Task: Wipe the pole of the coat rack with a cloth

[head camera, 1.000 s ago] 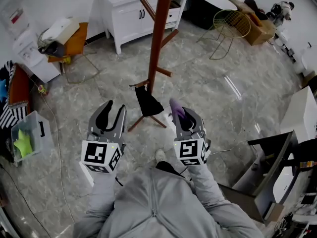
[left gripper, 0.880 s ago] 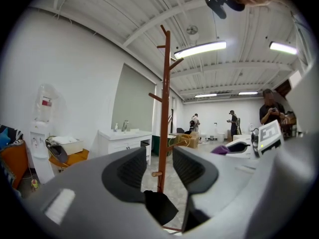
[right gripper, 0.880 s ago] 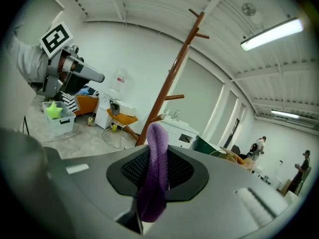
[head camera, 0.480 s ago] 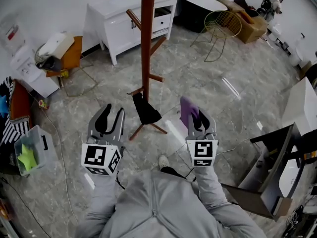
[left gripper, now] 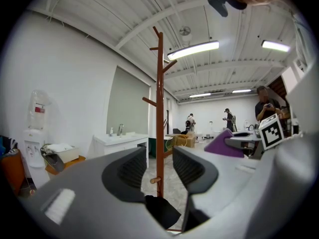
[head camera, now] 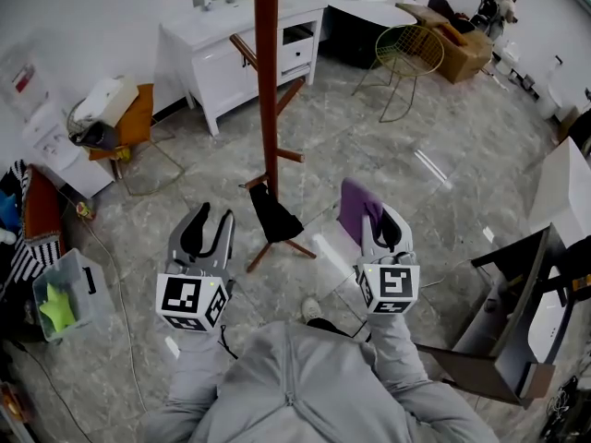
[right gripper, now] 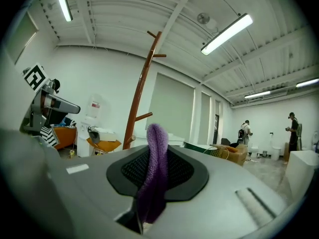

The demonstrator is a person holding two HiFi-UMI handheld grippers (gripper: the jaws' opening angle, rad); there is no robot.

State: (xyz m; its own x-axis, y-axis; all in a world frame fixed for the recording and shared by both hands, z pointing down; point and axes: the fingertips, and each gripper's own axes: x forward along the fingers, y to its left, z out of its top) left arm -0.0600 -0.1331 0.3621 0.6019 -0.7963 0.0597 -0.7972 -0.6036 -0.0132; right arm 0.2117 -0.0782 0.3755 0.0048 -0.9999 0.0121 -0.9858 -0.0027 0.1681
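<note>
Cloth [head camera: 355,208] purple, pinched in R claw [head camera: 379,220] | L claw [head camera: 213,215] spread | pole [head camera: 268,81] upright, apart from both claws

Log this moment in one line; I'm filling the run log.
left claw: open, empty | right claw: shut on cloth | pole: ahead, apart from both claws | wipe: not yet begun
</note>
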